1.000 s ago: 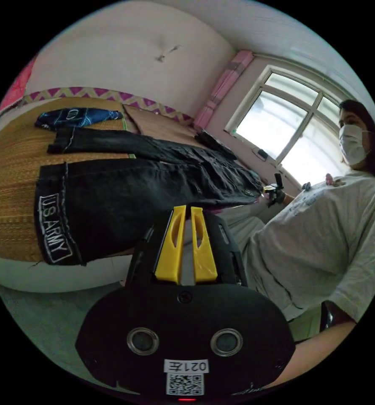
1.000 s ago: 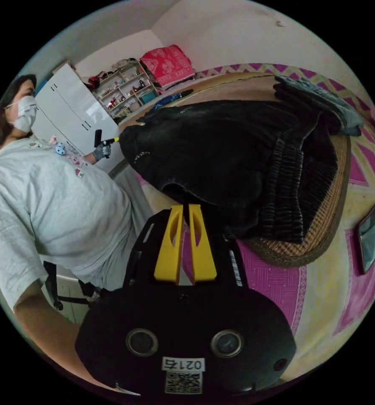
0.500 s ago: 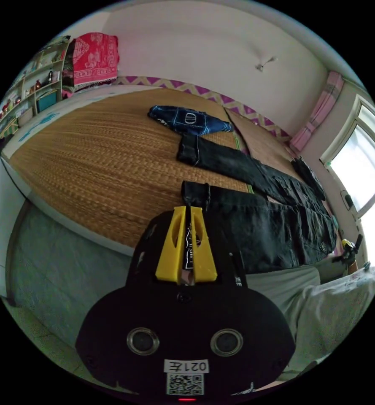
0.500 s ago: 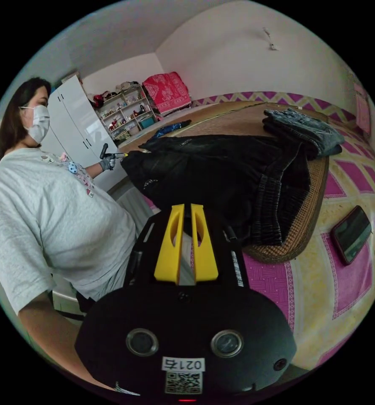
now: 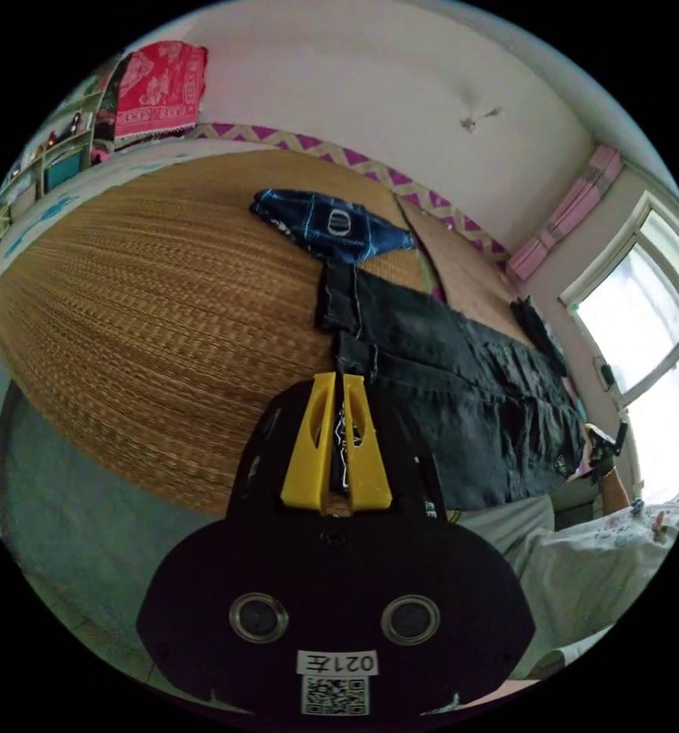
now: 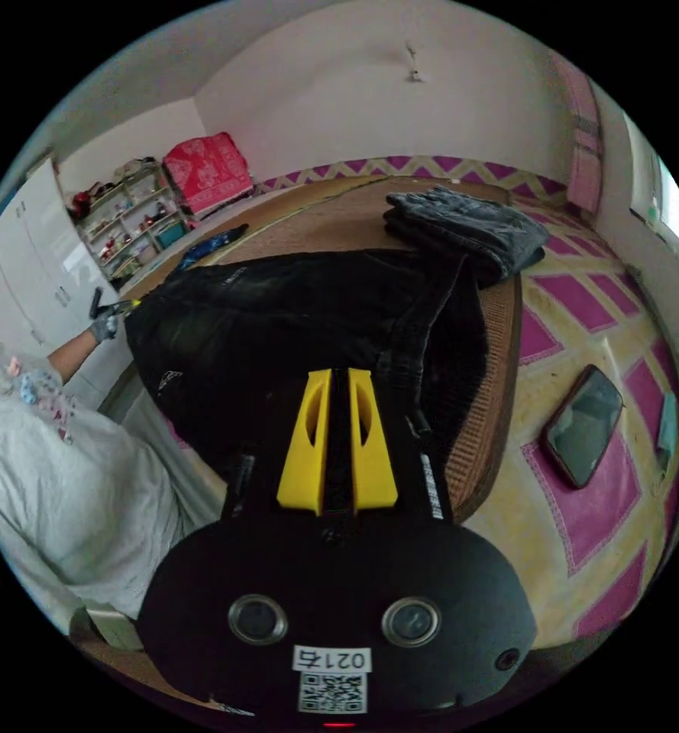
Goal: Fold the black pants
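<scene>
Now both grippers' jaws clamp the black pants (image 5: 461, 382), legs drawn together.

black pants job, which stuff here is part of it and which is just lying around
Part of the job:
black pants
left gripper, shut on a pant-leg hem
right gripper, shut on the pants' waist end

Lying about:
blue cloth
folded dark garment
phone
</scene>
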### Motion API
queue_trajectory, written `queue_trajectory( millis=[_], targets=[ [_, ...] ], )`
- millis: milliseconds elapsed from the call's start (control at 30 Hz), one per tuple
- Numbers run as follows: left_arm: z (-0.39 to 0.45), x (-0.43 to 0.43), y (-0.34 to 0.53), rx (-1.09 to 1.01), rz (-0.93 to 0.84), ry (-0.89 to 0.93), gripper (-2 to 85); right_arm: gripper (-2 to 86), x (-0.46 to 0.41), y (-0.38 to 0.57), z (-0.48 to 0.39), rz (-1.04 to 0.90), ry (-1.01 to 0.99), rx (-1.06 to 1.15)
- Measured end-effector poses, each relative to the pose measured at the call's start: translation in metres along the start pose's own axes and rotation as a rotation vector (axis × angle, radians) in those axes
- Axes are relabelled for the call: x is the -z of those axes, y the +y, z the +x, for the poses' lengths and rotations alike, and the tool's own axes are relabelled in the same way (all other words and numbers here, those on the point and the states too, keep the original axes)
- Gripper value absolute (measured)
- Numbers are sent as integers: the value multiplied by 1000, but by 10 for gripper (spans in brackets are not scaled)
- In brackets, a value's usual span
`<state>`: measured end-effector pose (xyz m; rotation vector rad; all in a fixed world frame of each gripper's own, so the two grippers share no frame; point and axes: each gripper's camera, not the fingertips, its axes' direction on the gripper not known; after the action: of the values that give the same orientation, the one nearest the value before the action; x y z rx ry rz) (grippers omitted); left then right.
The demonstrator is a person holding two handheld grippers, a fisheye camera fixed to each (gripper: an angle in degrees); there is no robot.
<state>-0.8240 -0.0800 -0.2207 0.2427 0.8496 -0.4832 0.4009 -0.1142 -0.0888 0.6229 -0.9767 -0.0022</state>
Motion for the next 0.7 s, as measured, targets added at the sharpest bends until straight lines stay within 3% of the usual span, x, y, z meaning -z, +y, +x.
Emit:
queue_trajectory(
  millis=[67, 200, 467, 633, 700],
  targets=[
    [3, 12, 4, 4, 69, -21, 15, 95, -4, -18, 29, 4, 30, -102],
    [35, 9, -11, -63, 47, -208, 59, 123, -30, -63, 101, -42, 32, -264],
    [64, -95, -43, -70, -130, -197, 98, 163, -120, -145, 153, -184, -45, -342],
    [69, -160, -50, -19, -183, -179, 88, 131, -163, -183, 160, -287, -70, -332],
    [73, -174, -49, -2, -185, -235, 56, 67, -181, -196, 156, -342, -70, -317]
  ],
)
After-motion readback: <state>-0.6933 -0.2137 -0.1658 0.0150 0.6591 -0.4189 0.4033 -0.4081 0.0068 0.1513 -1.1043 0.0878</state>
